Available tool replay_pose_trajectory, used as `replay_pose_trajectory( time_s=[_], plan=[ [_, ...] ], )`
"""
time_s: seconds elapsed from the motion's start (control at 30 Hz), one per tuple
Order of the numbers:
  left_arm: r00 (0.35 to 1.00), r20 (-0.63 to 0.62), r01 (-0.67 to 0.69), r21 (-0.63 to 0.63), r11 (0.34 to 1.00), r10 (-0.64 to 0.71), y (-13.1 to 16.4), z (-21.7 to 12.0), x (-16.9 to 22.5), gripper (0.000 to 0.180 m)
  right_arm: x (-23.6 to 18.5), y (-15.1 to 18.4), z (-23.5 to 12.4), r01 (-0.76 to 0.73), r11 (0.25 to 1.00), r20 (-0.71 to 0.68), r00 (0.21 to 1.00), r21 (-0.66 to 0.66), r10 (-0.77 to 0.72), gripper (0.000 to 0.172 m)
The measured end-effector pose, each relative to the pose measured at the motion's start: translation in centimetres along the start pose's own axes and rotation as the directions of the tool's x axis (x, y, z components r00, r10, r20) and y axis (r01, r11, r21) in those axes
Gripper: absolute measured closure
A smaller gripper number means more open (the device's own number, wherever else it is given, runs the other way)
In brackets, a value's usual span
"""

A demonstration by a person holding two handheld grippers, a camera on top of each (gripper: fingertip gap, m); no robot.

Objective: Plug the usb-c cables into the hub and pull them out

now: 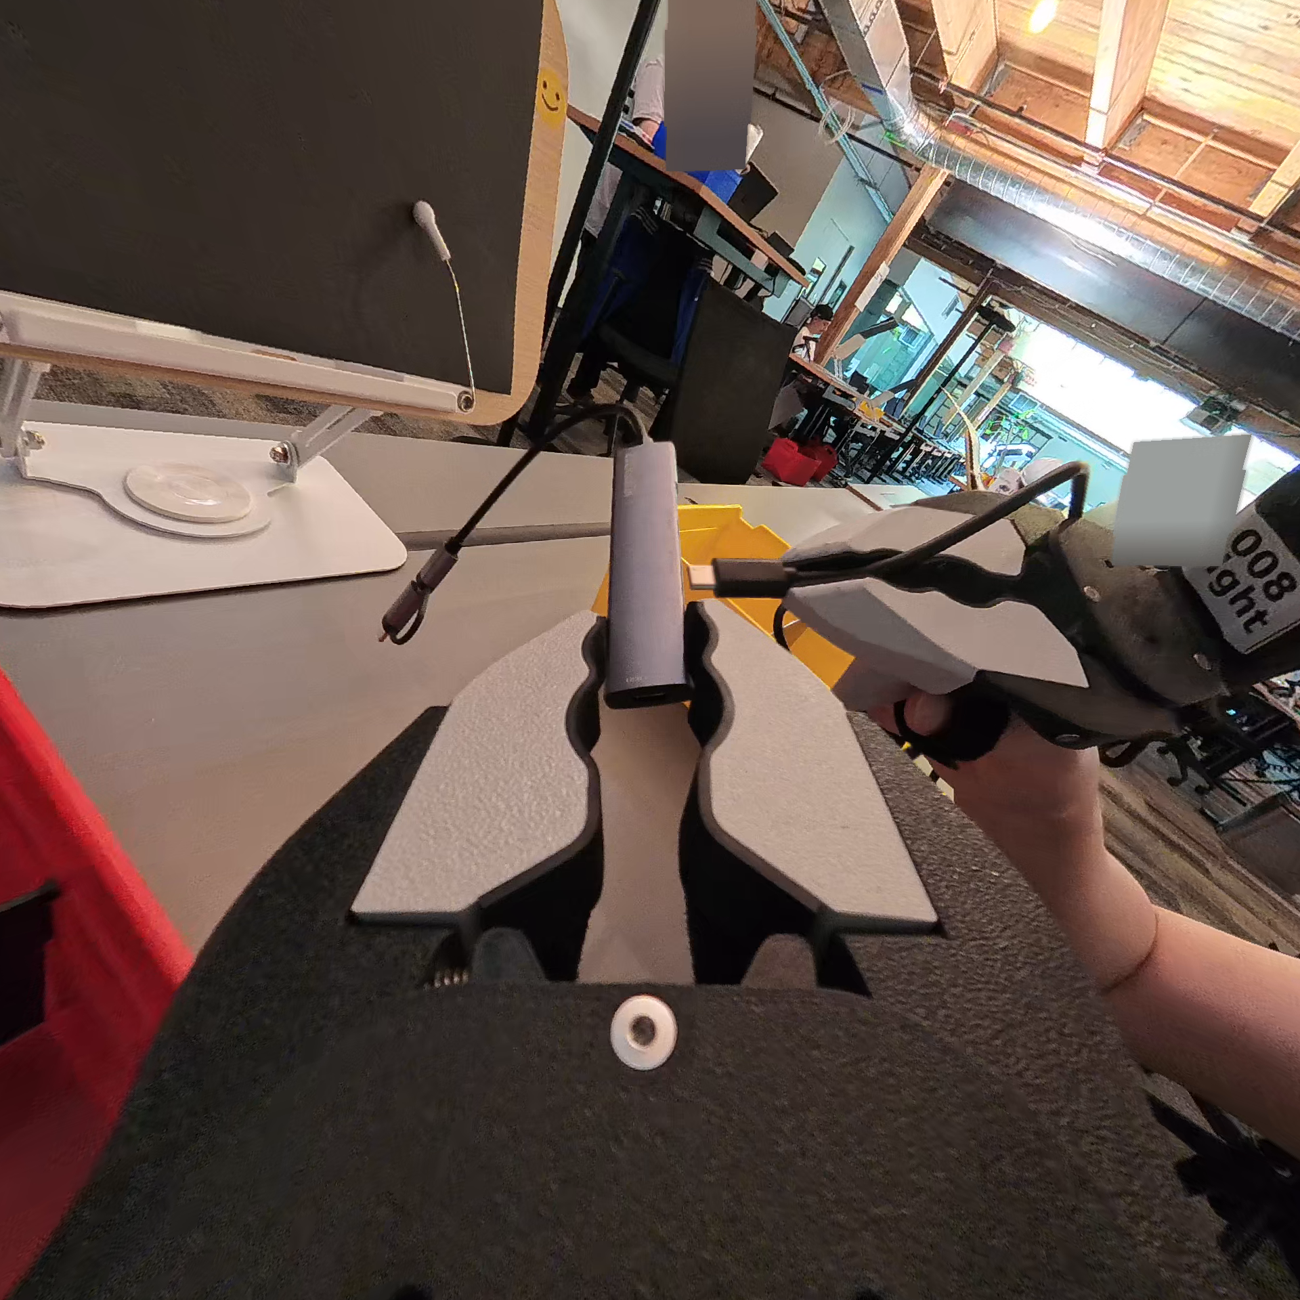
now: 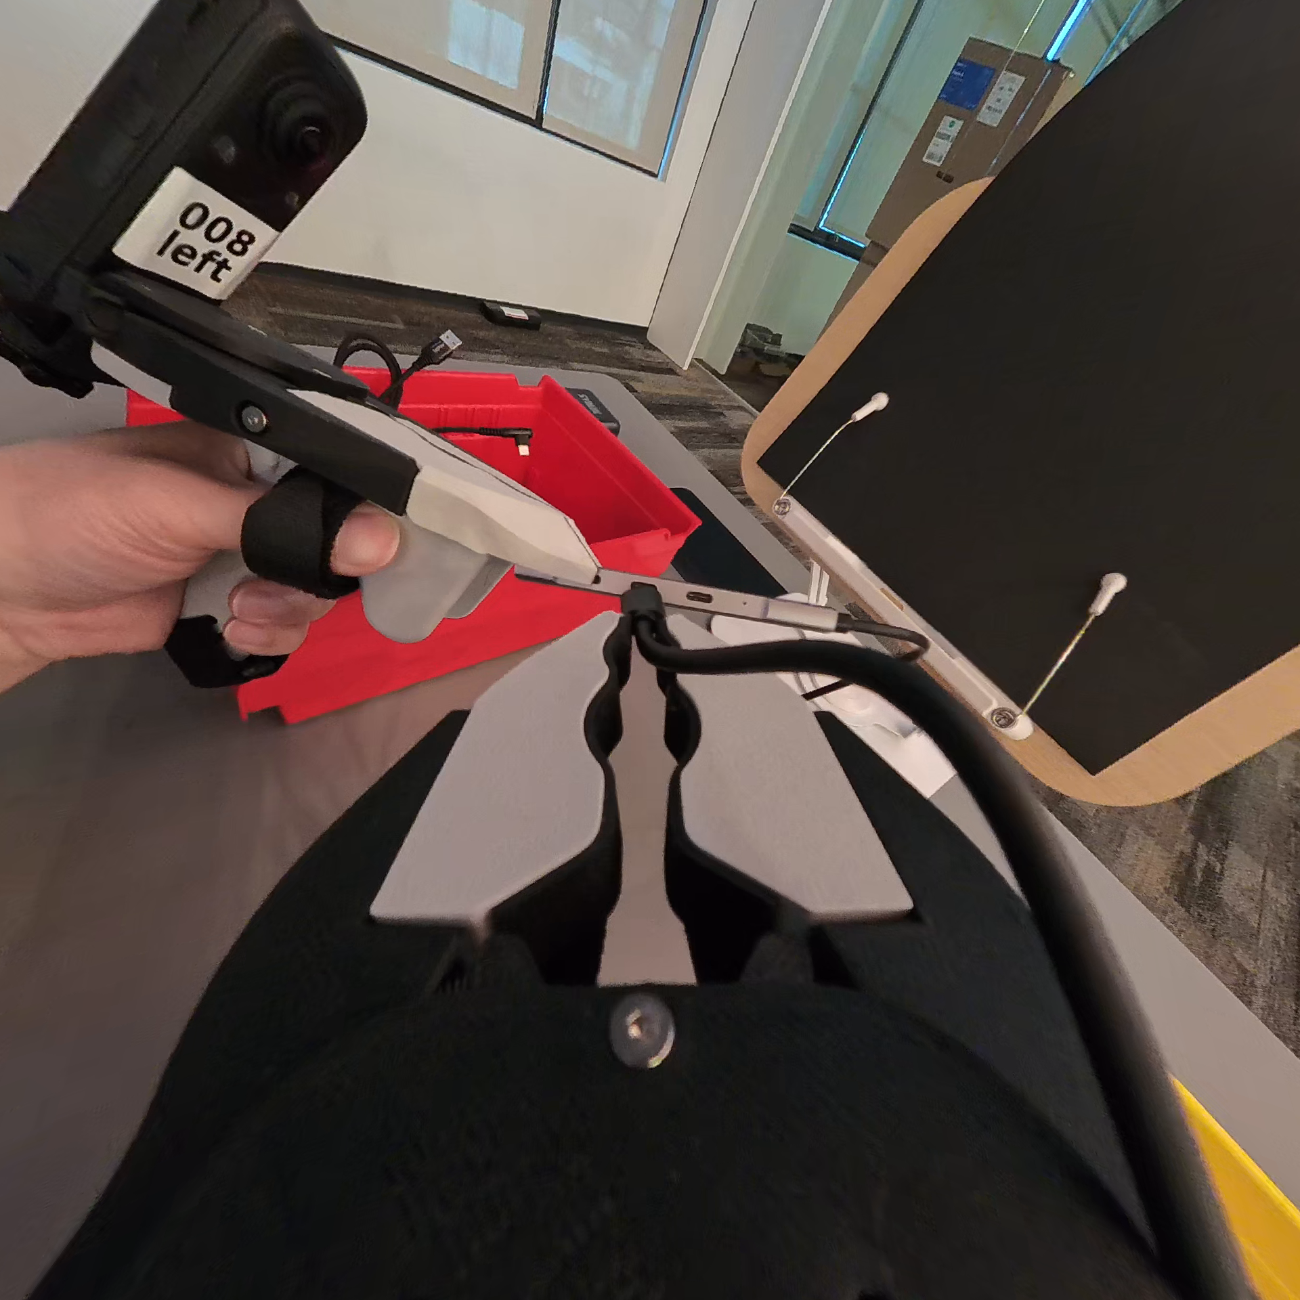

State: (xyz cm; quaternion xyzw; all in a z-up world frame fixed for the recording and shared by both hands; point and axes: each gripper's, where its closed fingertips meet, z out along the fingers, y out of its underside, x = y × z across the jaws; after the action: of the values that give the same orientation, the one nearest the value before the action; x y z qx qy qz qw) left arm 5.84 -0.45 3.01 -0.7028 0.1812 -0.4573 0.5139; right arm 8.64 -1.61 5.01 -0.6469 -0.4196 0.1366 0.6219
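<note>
My left gripper (image 1: 646,633) is shut on the near end of a slim grey hub (image 1: 644,556) and holds it above the grey table (image 1: 211,703). The hub's own cable (image 1: 422,591) hangs off its far end to the left. My right gripper (image 2: 640,626) is shut on the black plug of a usb-c cable (image 2: 640,599). In the left wrist view the plug (image 1: 746,578) points at the hub's right side, its silver tip (image 1: 700,577) bare and right at the hub's edge. In the right wrist view the hub (image 2: 746,603) shows a free port beside the plug. The left gripper (image 2: 587,563) also shows there.
A red bin (image 2: 598,485) with loose cables stands behind the left gripper. A yellow bin (image 1: 738,549) lies under the hub. A white stand (image 1: 176,506) and a black board with a wooden rim (image 2: 1055,422) stand close by. The cable's loop (image 2: 1020,809) runs past my right side.
</note>
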Motion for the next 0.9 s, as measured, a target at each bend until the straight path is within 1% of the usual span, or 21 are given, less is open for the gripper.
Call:
replay_pose_trajectory(
  time_s=[0.23, 0.4, 0.6, 0.7, 0.8, 0.9],
  plan=[
    [1.0, 0.019, -0.014, -0.004, 1.0, 0.014, 0.2, 0.2, -0.1, 0.16, 0.2, 0.3, 0.2, -0.023, 1.0, -0.004, 1.0, 0.004, 0.023, 0.165],
    [0.999, 0.036, -0.033, 0.007, 0.999, 0.032, 0.2, 0.4, -0.1, 0.16, 0.5, 0.5, 0.3, -0.088, 0.996, 0.014, 0.996, 0.011, 0.088, 0.165],
    [0.984, 0.108, -0.147, 0.009, 0.989, 0.145, 0.0, 0.6, 0.0, 0.16, 0.8, 0.6, 0.4, -0.147, 0.989, 0.032, 0.989, 0.027, 0.146, 0.165],
    [0.959, 0.159, -0.239, 0.004, 0.971, 0.235, -0.2, 0.7, 0.1, 0.16, 0.9, 0.6, 0.5, -0.155, 0.987, 0.022, 0.988, 0.048, 0.155, 0.165],
    [0.928, 0.193, -0.324, -0.011, 0.946, 0.32, -0.4, 0.5, 0.2, 0.16, 0.8, 0.4, 0.5, -0.135, 0.988, 0.006, 0.991, 0.078, 0.135, 0.165],
    [0.916, 0.19, -0.361, 0.006, 0.933, 0.353, -0.9, 0.2, 0.6, 0.16, 0.7, -0.1, 0.4, -0.118, 0.983, 0.006, 0.993, 0.137, 0.119, 0.165]
  ],
)
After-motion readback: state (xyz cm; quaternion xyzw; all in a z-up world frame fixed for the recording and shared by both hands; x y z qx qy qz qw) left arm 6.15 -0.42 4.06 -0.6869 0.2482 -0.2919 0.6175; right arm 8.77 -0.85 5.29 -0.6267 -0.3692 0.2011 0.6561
